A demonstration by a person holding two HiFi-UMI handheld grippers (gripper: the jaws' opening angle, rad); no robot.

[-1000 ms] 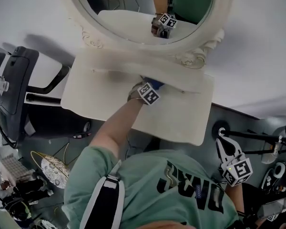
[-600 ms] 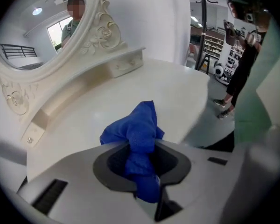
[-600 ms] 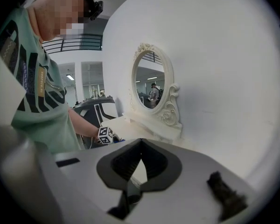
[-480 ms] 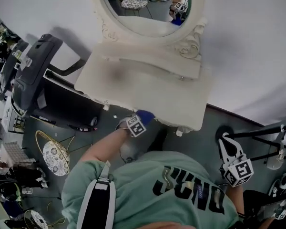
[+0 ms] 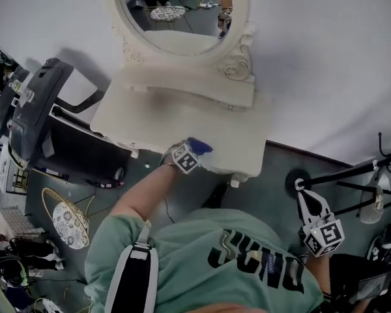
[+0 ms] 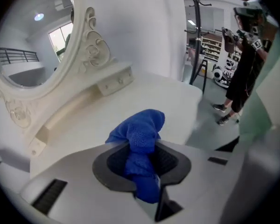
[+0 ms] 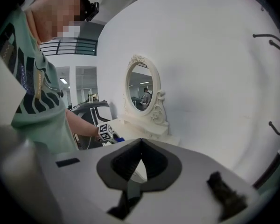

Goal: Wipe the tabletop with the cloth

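Tabletop cream-painted, smooth, matt, cloth at the tabletop's front edge blue, terry-like, rough nap, mirror behind the tabletop glossy glass, frame carved cream, left gripper matt grey plastic, pads dark.

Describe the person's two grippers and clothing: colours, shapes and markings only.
Both the left gripper and the right gripper have pale grey bodies, dark jaw pads and a white cube of black square markers. The person wears a short-sleeved mint-green T-shirt with dark lettering.
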